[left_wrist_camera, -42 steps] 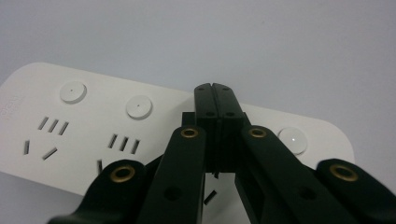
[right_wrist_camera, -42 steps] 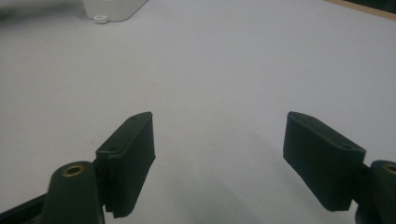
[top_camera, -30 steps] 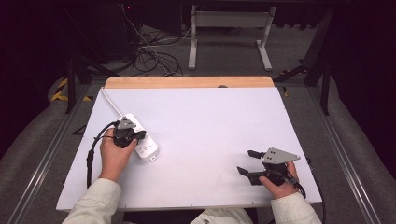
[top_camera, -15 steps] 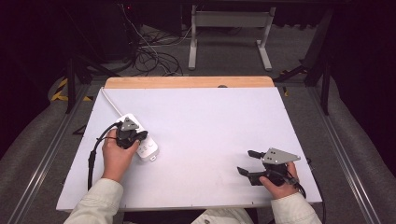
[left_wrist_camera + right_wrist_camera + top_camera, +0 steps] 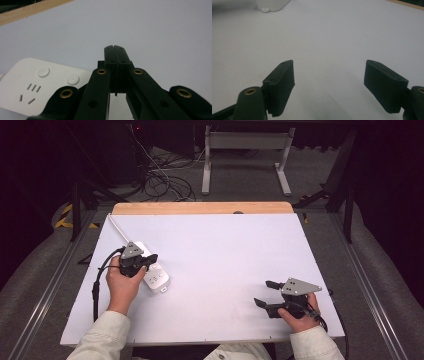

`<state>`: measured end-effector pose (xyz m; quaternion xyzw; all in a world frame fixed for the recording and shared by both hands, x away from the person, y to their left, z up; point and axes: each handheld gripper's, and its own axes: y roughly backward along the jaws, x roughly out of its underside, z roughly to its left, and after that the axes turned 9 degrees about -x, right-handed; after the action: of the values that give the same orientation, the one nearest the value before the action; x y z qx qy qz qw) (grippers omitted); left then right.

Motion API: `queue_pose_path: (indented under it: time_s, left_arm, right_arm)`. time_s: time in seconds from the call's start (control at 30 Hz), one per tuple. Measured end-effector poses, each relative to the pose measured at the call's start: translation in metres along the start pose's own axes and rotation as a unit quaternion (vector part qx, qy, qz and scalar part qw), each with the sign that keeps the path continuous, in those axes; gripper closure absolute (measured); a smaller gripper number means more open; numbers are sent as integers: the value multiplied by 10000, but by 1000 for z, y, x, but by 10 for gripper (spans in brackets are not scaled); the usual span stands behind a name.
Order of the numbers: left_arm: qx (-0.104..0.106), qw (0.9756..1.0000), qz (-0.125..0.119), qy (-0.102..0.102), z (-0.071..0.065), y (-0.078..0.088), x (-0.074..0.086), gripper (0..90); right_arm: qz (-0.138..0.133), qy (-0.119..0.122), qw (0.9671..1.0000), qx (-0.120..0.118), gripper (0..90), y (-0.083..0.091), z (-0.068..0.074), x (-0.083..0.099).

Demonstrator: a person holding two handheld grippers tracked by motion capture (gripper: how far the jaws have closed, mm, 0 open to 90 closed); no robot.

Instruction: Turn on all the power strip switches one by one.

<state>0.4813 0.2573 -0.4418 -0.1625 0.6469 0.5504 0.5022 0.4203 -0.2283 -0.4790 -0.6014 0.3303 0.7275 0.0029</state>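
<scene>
A white power strip (image 5: 155,276) lies on the white table top (image 5: 225,250) at the left, its white cord (image 5: 117,229) running to the far left corner. My left gripper (image 5: 150,258) hovers over the strip, jaws shut with nothing between them. In the left gripper view its closed tips (image 5: 116,52) point past the strip (image 5: 32,85), which shows round buttons and socket slots. My right gripper (image 5: 265,292) rests near the front right of the table, jaws open and empty. In the right gripper view the gripper (image 5: 329,82) faces bare table, the strip's end (image 5: 272,5) far ahead.
A wooden strip (image 5: 200,208) edges the table's far side. Beyond it are tangled cables (image 5: 160,180) on the floor and a white metal stand (image 5: 245,157). A black cable (image 5: 97,280) loops from the left gripper beside the person's left hand.
The left gripper has shifted slightly over the power strip. The right gripper has stayed where it was.
</scene>
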Motion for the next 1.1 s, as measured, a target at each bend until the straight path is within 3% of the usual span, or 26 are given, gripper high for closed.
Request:
queue_pose_path:
  time_s: [0.07,0.2,0.33,0.47,0.57,1.1]
  left_arm:
    - [-49,10000,-5,-52,2,2,-2,900]
    - [-73,9999,5,71,7,2,-1,900]
    - [-138,9999,-7,58,12,1,0,900]
    - [-299,9994,44,139,22,-11,7,900]
    - [-303,9993,82,222,25,-15,10,900]
    - [-463,9981,325,235,33,-26,19,900]
  right_arm:
    - [25,0,10000,-15,253,-1,0,0]
    - [3,-8,10000,-17,252,0,1,0]
    - [19,-10,10000,-16,252,-1,1,0]
    - [28,-18,10000,-17,251,-1,1,0]
    - [27,-19,10000,-17,250,-1,1,0]
    - [32,-12,10000,-27,249,-1,0,1]
